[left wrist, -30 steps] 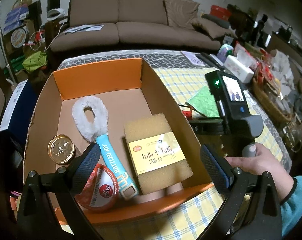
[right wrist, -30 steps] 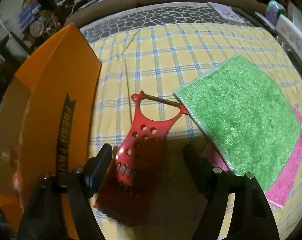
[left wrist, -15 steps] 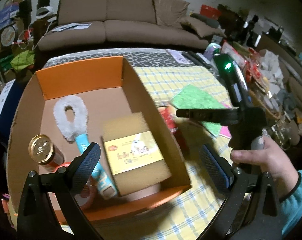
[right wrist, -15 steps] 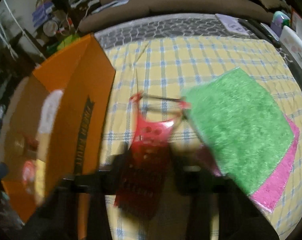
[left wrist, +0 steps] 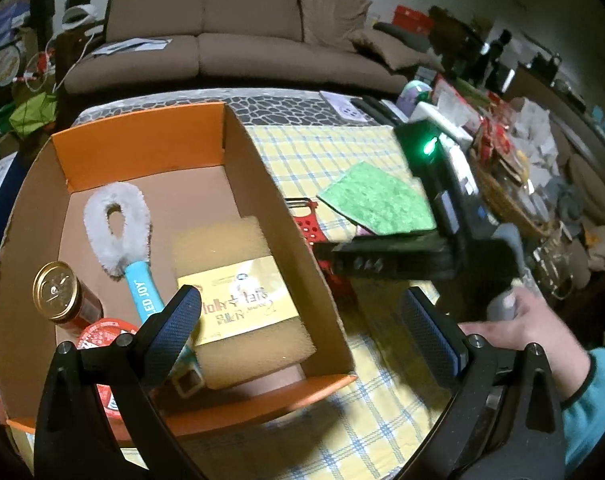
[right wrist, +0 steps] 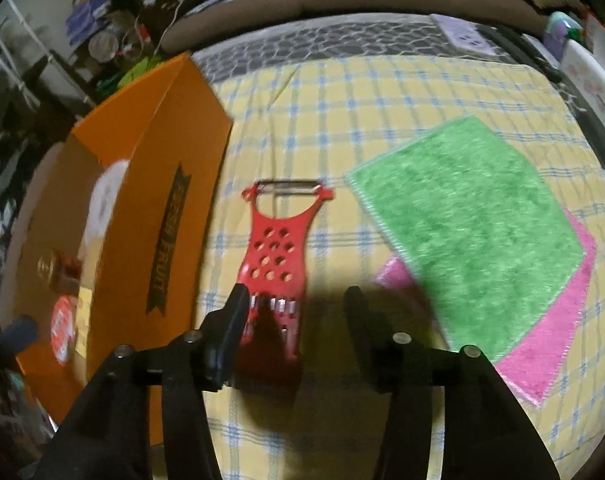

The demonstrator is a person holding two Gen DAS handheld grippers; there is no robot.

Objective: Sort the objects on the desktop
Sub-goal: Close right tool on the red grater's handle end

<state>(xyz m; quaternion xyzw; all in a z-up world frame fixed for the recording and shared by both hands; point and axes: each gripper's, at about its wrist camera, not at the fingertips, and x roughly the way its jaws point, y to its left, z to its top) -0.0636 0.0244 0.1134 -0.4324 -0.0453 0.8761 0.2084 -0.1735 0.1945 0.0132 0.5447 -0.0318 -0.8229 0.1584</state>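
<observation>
A red peeler-grater [right wrist: 274, 264] lies on the yellow checked tablecloth [right wrist: 342, 100], right of the orange cardboard box [right wrist: 142, 208]. My right gripper [right wrist: 296, 312] is open, its fingers either side of the grater's near end, just above it. A green cloth [right wrist: 470, 232] lies over a pink cloth [right wrist: 554, 340] to the right. My left gripper [left wrist: 302, 336] is open and empty above the box's [left wrist: 286, 216] front right corner. The box holds a yellow sponge [left wrist: 242, 304], a white brush [left wrist: 120, 228], a can [left wrist: 58, 292] and a red-lidded tub [left wrist: 102, 340].
The right gripper's body and the hand holding it [left wrist: 518, 320] are at the right in the left wrist view. Cluttered items and a basket [left wrist: 510, 208] line the table's right side. A brown sofa [left wrist: 242, 40] stands behind the table.
My right gripper has narrowed and now lines up straight with the grater. My left gripper has drifted right and back; the box contents have not moved.
</observation>
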